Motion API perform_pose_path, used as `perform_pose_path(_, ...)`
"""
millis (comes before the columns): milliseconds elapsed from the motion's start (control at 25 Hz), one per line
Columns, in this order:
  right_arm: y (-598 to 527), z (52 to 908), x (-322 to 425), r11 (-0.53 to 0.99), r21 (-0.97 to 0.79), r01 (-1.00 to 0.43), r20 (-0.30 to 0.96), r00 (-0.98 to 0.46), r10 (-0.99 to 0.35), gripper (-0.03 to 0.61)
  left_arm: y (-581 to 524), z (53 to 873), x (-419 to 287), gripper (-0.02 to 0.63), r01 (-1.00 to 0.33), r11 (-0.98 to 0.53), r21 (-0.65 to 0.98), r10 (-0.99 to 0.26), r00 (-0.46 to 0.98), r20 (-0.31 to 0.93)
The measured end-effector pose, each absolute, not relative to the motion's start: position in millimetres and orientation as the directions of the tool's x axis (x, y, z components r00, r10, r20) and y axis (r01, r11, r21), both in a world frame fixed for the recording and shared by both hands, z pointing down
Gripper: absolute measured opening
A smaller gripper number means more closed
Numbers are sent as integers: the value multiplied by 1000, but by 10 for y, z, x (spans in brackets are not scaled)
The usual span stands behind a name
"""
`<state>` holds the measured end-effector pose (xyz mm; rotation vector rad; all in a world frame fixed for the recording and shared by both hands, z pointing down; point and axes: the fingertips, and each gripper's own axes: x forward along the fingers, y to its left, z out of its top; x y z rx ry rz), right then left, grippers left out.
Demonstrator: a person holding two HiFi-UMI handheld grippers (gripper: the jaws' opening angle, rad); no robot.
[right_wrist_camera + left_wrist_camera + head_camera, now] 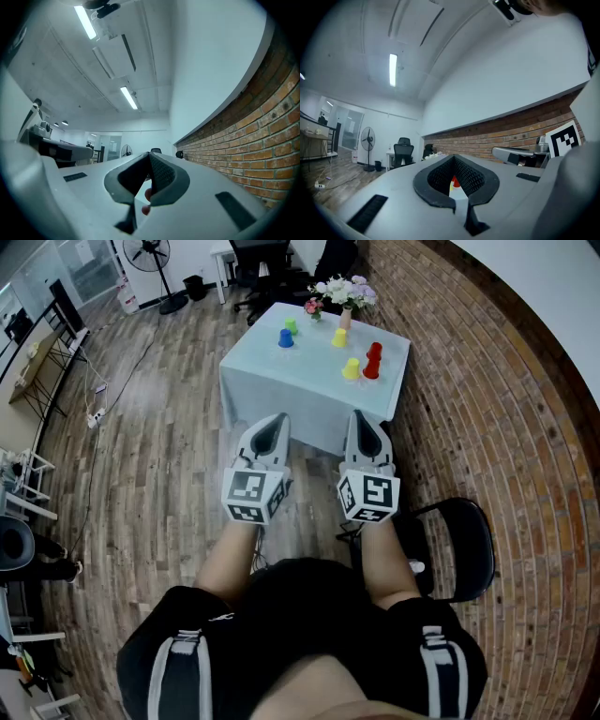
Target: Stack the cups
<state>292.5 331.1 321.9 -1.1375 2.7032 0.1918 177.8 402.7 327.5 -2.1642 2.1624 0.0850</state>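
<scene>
Cups (351, 368): probably light, stiff plastic, slippery; grip side wall. Left gripper (274, 420), right gripper (362, 418): jaws together, empty

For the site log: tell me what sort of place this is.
Most likely an office or workroom, indoors. A long brick wall runs beside a wood floor, an office chair and a standing fan stand at the far end, and a cloth-covered table sits in the open.
</scene>
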Motion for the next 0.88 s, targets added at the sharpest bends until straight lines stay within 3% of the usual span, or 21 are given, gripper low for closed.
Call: perform_pose_path(880,3491,3293,2752,666,33,-746,-243,-652,-718,0,4185,3394,1543,2,-1000,-21,-16,-996,23,-92)
